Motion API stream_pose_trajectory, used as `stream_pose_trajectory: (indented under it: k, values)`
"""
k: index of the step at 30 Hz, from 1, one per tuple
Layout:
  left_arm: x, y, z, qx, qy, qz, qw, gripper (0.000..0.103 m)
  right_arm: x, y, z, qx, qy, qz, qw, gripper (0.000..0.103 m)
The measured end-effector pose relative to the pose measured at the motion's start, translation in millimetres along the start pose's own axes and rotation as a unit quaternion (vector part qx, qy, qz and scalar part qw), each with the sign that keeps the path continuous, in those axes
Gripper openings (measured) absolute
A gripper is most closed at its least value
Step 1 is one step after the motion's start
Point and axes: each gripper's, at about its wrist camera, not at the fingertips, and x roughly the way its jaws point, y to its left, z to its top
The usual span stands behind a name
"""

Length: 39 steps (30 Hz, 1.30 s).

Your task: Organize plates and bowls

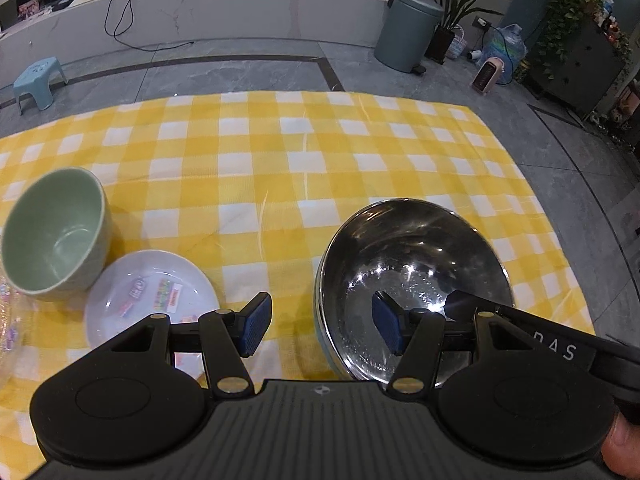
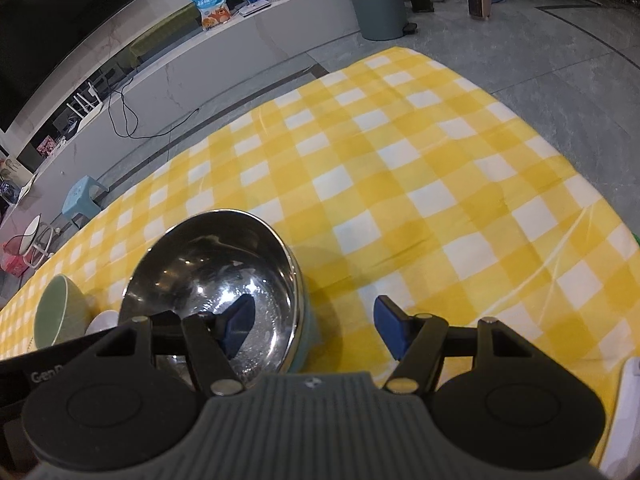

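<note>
Steel bowl (image 1: pixel 412 280) upright, mouth up; round, no long axis.

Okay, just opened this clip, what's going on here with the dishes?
A person holds a gripper in each hand over a yellow checked cloth. Both grippers, left and right, are open and straddle opposite rims of a steel bowl, one finger of each inside it and one outside. Nothing is gripped yet. A green bowl and a small white plate sit to the left, untouched; whether those two touch each other is unclear.
</note>
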Motion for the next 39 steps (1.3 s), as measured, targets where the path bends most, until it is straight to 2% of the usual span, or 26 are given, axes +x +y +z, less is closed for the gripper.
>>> stream_pose_trajectory:
  k: [7,9,11,12,14,16,30,39]
  values:
    - [9,2,-2,-0.007,0.01,-0.004,0.9999,0.057,12,-4,-3,0.008,0.017,0.011,1.0,0.06]
    - [9,2,-2,-0.007,0.011,-0.008,0.9999,0.054,13,-4,-4,0.007,0.023,0.016,1.0,0.052]
    - [10,0,-3,-0.005,0.013,-0.009,0.9999,0.043,14,-3,-5,0.005,0.026,0.019,0.999,0.043]
    - [10,-1,-3,-0.003,0.015,-0.01,0.9998,0.032,15,-2,-5,0.003,0.027,0.021,0.999,0.038]
    - [10,-3,-5,0.003,0.018,-0.007,0.9998,0.024,15,0,-6,0.0,0.03,0.025,0.999,0.022]
    - [10,-6,-6,0.011,0.016,0.003,0.9998,0.02,14,2,-6,-0.001,0.03,0.027,0.999,0.019]
    - [5,-9,-5,0.019,0.013,0.012,0.9997,0.017,7,6,-6,0.01,0.023,0.022,0.999,0.015]
    - [-21,-10,-5,0.024,-0.004,0.012,0.9996,0.017,-18,13,-8,0.005,-0.002,0.028,1.0,0.014]
